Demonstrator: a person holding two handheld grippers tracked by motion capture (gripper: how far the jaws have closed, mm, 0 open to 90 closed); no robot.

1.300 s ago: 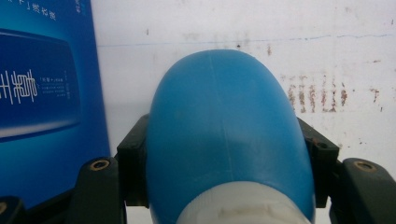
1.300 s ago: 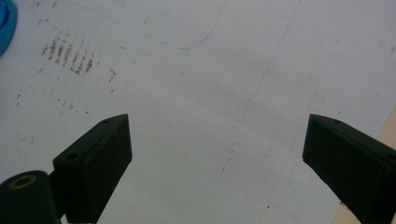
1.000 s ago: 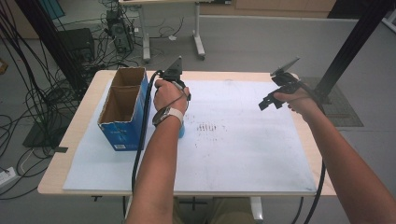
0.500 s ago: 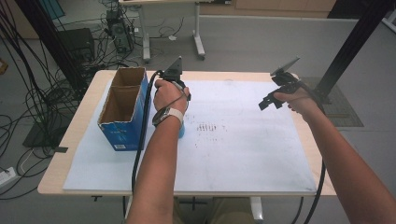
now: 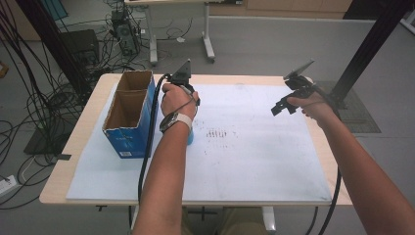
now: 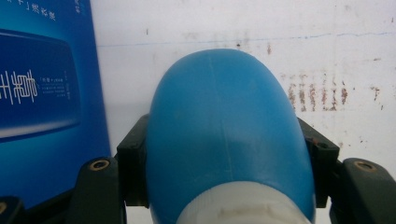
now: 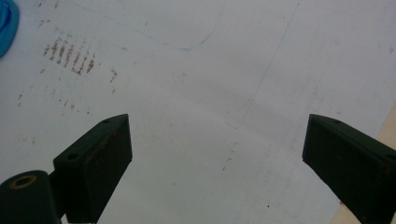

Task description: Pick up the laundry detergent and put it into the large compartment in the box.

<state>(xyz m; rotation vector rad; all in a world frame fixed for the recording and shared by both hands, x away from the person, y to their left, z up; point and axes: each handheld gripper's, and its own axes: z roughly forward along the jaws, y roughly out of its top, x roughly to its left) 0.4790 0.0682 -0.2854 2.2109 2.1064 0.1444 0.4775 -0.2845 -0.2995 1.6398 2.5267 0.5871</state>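
Blue plastic bottle (image 6: 224, 135): smooth rounded body, faint seam down middle, white collar at near end. Held clamped between both jaws of left claw (image 6: 224, 186), above white desk mat, just beside blue carton.

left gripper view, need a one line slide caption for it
Hand-held gripper clamps a blue bottle beside a blue box on the stained white sheet.

Each black two-jaw claw, left (image 5: 187, 138) and right (image 5: 280, 108), carries brass-ringed screw holes, a grey three-cornered plate and a trailing black cable. Bare forearms; a pale-strapped wristwatch (image 5: 174, 121) circles the left wrist.
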